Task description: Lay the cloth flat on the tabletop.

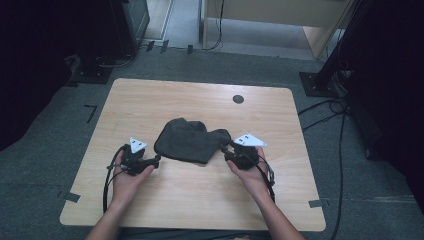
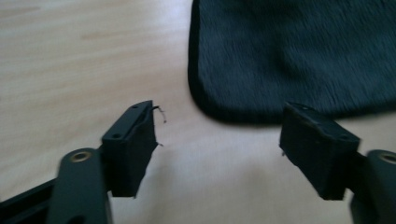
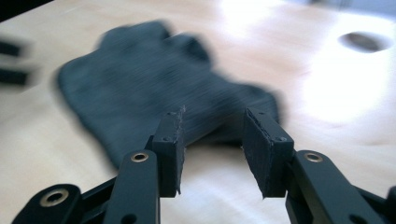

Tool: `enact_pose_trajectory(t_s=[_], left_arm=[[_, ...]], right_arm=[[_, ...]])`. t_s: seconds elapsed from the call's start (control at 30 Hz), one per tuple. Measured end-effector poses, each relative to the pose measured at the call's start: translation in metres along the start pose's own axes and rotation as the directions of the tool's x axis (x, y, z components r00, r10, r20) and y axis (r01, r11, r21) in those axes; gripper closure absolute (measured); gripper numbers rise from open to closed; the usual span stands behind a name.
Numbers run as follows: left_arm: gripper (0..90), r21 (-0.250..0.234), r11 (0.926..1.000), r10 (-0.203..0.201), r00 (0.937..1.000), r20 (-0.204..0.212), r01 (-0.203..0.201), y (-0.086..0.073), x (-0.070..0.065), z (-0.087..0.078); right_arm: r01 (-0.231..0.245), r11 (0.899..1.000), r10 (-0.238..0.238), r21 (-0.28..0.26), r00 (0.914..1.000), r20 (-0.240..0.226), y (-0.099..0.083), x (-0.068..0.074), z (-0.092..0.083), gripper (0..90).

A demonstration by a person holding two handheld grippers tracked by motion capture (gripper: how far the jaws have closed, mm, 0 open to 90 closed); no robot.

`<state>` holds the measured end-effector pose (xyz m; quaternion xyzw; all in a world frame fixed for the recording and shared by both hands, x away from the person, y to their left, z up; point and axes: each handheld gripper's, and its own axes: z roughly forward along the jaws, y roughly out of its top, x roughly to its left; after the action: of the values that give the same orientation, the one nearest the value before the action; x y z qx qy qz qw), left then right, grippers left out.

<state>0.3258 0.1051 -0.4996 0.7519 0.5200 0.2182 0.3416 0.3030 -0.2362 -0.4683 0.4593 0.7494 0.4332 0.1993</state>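
Looking down from the high view, we see a dark cloth (image 1: pixel 187 141) lying crumpled near the middle of the wooden table (image 1: pixel 150 100), its long axis running roughly left to right, one end bunched up toward the far side. Our left gripper (image 1: pixel 156 161) sits just beside the cloth's left edge — in the left gripper view its jaws stand wide apart, released, with the cloth's rounded corner (image 2: pixel 219 109) just ahead of them and bare wood between. Our right gripper (image 1: pixel 226 151) meets the cloth's right end; its jaws are parted too, grasping nothing, the blurred cloth (image 3: pixel 154 88) lying beyond them. A small dark round hole (image 1: pixel 238 99) marks the table's far side.
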Motion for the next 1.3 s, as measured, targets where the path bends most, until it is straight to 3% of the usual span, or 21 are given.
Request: enact_pose_trajectory(t_s=[0.03,0.07,0.13,0.3,0.37,0.43,0.57,0.6,0.63,0.67,0.7,0.73,0.77,0.8,0.83,0.87,0.9,0.93,1.03,1.2,1.3], left_arm=[[33.4,0.006,1.0000,-0.006,1.0000,-0.007,0.006,0.005,-0.002,0.009],[34.8,0.006,1.0000,-0.006,1.0000,-0.007,0.006,0.005,-0.002,0.009],[37.3,0.018,0.9998,0.005,0.9995,-0.032,-0.005,0.005,-0.004,0.020],[50.0,0.025,0.9992,0.032,0.9995,-0.007,-0.032,0.003,-0.006,0.024],[53.6,0.026,0.9989,0.039,0.9992,0.005,-0.039,0.003,-0.007,0.024],[61.5,0.024,0.9989,0.040,0.9987,0.030,-0.041,0.002,-0.007,0.023],[82.8,0.028,0.9987,0.041,0.9951,0.089,-0.044,-0.002,-0.007,0.018],[83.8,0.027,0.9987,0.041,0.9942,0.099,-0.044,-0.003,-0.008,0.016],[84.2,0.016,0.9991,0.037,0.9879,0.151,-0.040,-0.006,-0.010,0.009],[84.4,0.016,0.9991,0.037,0.9879,0.151,-0.040,-0.006,-0.010,0.009],[84.5,-0.024,0.9980,0.061,0.9771,0.204,-0.058,-0.007,-0.015,-0.002],[84.5,-0.024,0.9980,0.061,0.9771,0.204,-0.058,-0.007,-0.015,-0.002],[84.5,-0.050,0.9957,0.087,0.9703,0.225,-0.078,-0.007,-0.019,-0.008],[84.5,-0.077,0.9927,0.109,0.9643,0.241,-0.093,-0.005,-0.023,-0.016],[84.5,-0.132,0.9842,0.151,0.9480,0.280,-0.118,-0.001,-0.032,-0.030],[84.5,-0.132,0.9842,0.151,0.9480,0.280,-0.118,-0.001,-0.032,-0.030],[84.5,-0.169,0.9743,0.194,0.9351,0.296,-0.149,0.004,-0.041,-0.042],[84.5,-0.169,0.9743,0.194,0.9351,0.296,-0.149,0.004,-0.041,-0.042],[84.6,-0.228,0.9597,0.234,0.9173,0.322,-0.165,0.011,-0.057,-0.063],[84.6,-0.278,0.9511,0.230,0.9116,0.341,-0.136,0.020,-0.064,-0.083],[84.8,-0.332,0.9341,0.249,0.9076,0.338,-0.132,0.029,-0.069,-0.103]], right_arm=[[0.005,0.999,-0.002,0.037,0.9970,-0.078,-0.007,0.008,0.004,58.9],[0.005,0.999,-0.002,0.037,0.9970,-0.078,-0.007,0.008,0.004,58.9],[0.033,0.996,-0.022,0.078,0.9900,-0.139,-0.017,0.021,0.014,55.5],[-0.041,0.988,0.060,0.150,0.9904,-0.124,-0.024,0.030,0.039,46.6],[-0.045,0.987,0.064,0.156,0.9910,-0.117,-0.024,0.032,0.042,47.7],[-0.033,0.987,0.047,0.157,0.9950,-0.088,-0.025,0.034,0.047,56.3],[-0.019,0.993,0.032,0.119,0.9937,-0.107,-0.025,0.034,0.044,84.4],[-0.020,0.994,0.032,0.107,0.9936,-0.109,-0.024,0.033,0.041,85.4],[-0.017,0.996,0.026,0.089,0.9938,-0.108,-0.023,0.032,0.037,86.1],[-0.017,0.996,0.026,0.089,0.9938,-0.108,-0.023,0.032,0.037,86.1],[-0.004,0.999,0.009,0.049,0.9961,-0.088,-0.019,0.029,0.025,86.7],[-0.004,0.999,0.009,0.049,0.9961,-0.088,-0.019,0.029,0.025,86.7],[-0.008,1.000,0.008,0.002,0.9975,-0.070,-0.013,0.023,0.010,87.0],[-0.008,1.000,0.008,0.002,0.9975,-0.070,-0.013,0.023,0.010,87.0],[-0.009,0.999,0.006,-0.044,0.9986,-0.053,-0.008,0.019,-0.006,87.3],[-0.009,0.999,0.006,-0.044,0.9986,-0.053,-0.008,0.019,-0.006,87.3],[0.008,0.997,-0.010,-0.081,0.9994,-0.033,-0.002,0.016,-0.022,87.3],[0.008,0.997,-0.010,-0.081,0.9994,-0.033,-0.002,0.016,-0.022,87.3],[0.023,0.990,-0.024,-0.141,0.9997,-0.007,0.005,0.015,-0.050,87.5],[0.026,0.984,-0.026,-0.178,0.9997,0.000,0.013,0.017,-0.072,87.6],[0.036,0.974,-0.035,-0.226,0.9994,0.006,0.024,0.022,-0.089,87.7]])
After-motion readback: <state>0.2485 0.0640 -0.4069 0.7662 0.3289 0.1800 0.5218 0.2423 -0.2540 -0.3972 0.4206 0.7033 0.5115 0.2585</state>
